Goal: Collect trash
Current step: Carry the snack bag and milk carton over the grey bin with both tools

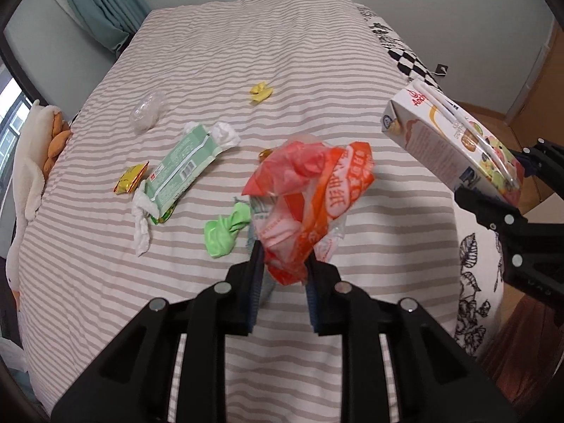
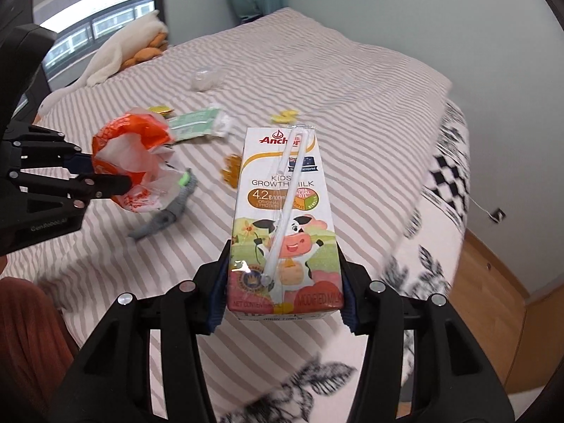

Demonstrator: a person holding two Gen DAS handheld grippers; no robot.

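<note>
Left gripper (image 1: pixel 283 261) is pinching the crumpled orange plastic bag (image 1: pixel 310 208) between its nearly closed jaws, and I am holding it up above the striped bed (image 1: pixel 282 53). Right gripper (image 2: pixel 283 278) is clamping the milk carton (image 2: pixel 285 218) at its lower end, jaws about half open around its width, a wrapped straw (image 2: pixel 287 190) running down the carton's front. I am seeing both loads hanging clear of the bed cover.

Below the left gripper, more trash is lying on the stripes: a green packet (image 1: pixel 179 169) with white tissue (image 1: pixel 142 225) bunched at both its ends, a gold wrapper (image 1: pixel 131 178) just beside it, a crumpled green piece (image 1: pixel 225 232) near the bag, a yellow wrapper (image 1: pixel 260 91) farther up, and a clear plastic piece (image 1: pixel 146 111) well apart toward the far left. In the right wrist view a grey object (image 2: pixel 165 215) is lying under the bag; I cannot tell what it is.

A white plush toy (image 1: pixel 30 169) is resting along the bed's left edge, and a teal curtain (image 1: pixel 102 3) is hanging behind the far corner.
</note>
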